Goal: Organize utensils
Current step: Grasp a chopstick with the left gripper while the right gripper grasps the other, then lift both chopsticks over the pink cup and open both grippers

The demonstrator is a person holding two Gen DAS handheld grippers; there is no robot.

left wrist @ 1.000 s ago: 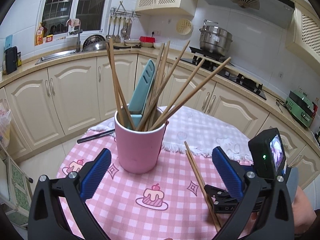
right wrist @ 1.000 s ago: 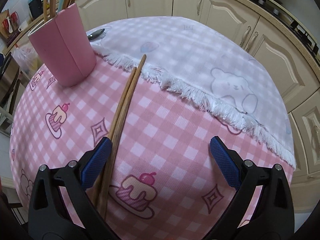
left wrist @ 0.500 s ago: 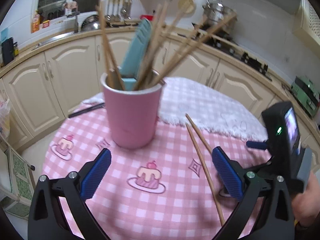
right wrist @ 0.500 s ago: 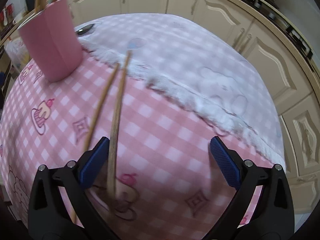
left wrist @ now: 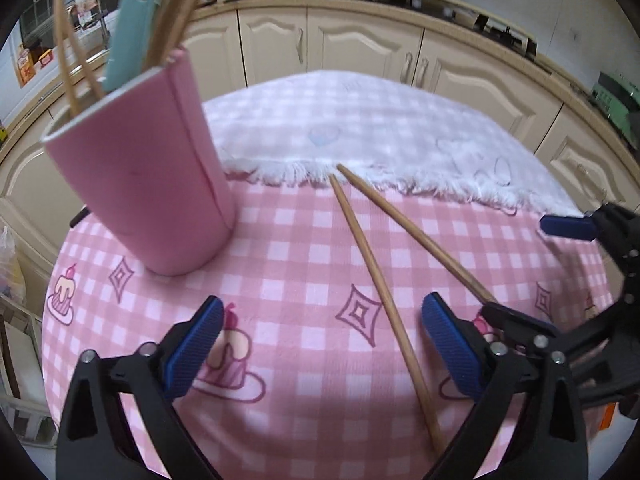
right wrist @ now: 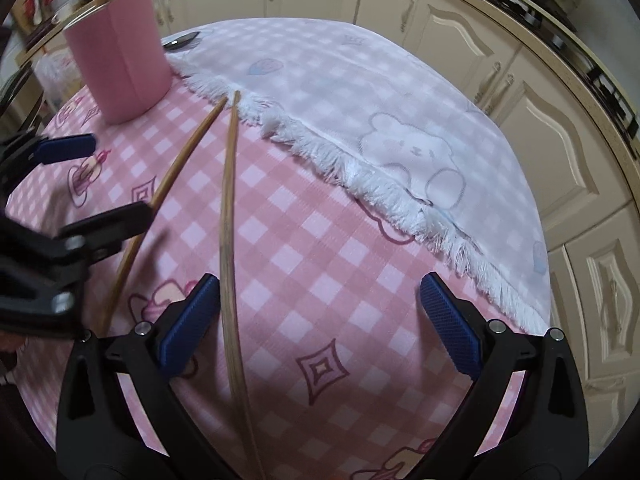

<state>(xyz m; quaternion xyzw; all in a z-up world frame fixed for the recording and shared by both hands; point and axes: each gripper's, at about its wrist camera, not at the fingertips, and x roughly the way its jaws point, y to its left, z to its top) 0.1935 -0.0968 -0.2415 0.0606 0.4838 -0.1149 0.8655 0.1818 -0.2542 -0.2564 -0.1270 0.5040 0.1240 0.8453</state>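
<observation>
A pink cup [left wrist: 144, 184] stands on the pink checked tablecloth [left wrist: 288, 264], holding several wooden chopsticks and a teal utensil [left wrist: 130, 28]; it also shows in the right wrist view [right wrist: 120, 52]. Two loose chopsticks lie on the cloth: one [left wrist: 380, 292] between my left gripper's open jaws, the other [left wrist: 416, 236] to its right. In the right wrist view one chopstick [right wrist: 228, 248] runs just inside the left finger and the other [right wrist: 168, 184] lies further left. My left gripper [left wrist: 320, 352] is open and empty. My right gripper [right wrist: 316, 328] is open and empty.
A white fringed cloth [right wrist: 380, 120] covers the far half of the round table. A dark spoon [right wrist: 182, 40] lies behind the cup. Cream kitchen cabinets [left wrist: 360, 44] curve around beyond the table edge. The left gripper's body [right wrist: 48, 248] shows at the right wrist view's left edge.
Both grippers have dropped lower and come closer to the two loose chopsticks. The chopsticks have spread apart at their near ends. The cup now sits further left in the left wrist view.
</observation>
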